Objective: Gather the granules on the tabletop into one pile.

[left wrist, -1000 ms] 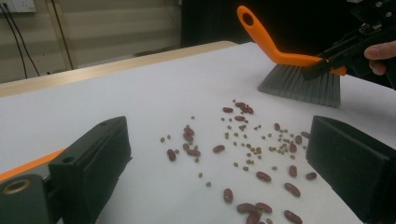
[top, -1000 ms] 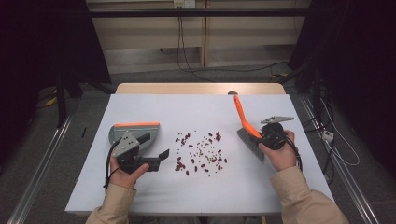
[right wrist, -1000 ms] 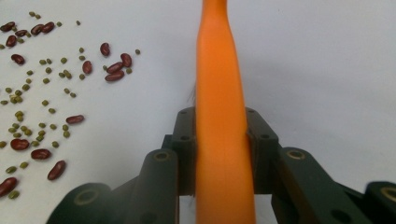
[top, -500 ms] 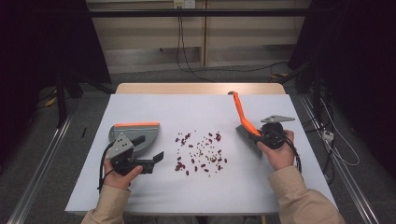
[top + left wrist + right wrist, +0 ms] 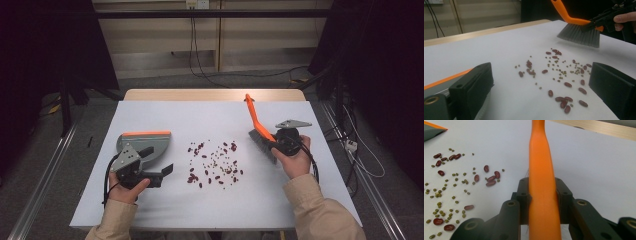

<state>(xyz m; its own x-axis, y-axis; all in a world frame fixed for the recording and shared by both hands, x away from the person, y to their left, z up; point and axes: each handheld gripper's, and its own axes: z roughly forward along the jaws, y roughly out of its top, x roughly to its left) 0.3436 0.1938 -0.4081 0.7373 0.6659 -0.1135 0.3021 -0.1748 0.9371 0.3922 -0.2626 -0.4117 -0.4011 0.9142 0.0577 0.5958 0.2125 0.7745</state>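
Note:
Red kidney beans and small green beans (image 5: 215,162) lie scattered in the middle of the white table (image 5: 200,117). A grey dustpan with an orange edge (image 5: 145,142) lies flat to their left. My left gripper (image 5: 157,161) is at the pan's near right corner, open, with nothing between its wide jaws; the beans (image 5: 559,72) lie ahead of it. My right gripper (image 5: 274,145) is shut on the orange handle of a brush (image 5: 256,120). The grey bristles (image 5: 579,35) hover right of the beans. The handle (image 5: 540,157) runs up between the right gripper (image 5: 544,195) jaws.
The table's wooden far edge (image 5: 215,95) lies beyond the brush tip. Cables trail on the floor behind and to the right of the table (image 5: 360,155). Bare white surface lies near the front edge (image 5: 225,210).
My left gripper has drawn back slightly toward the near left, away from the beans. The dustpan has stayed in place. The brush and right hand have barely shifted.

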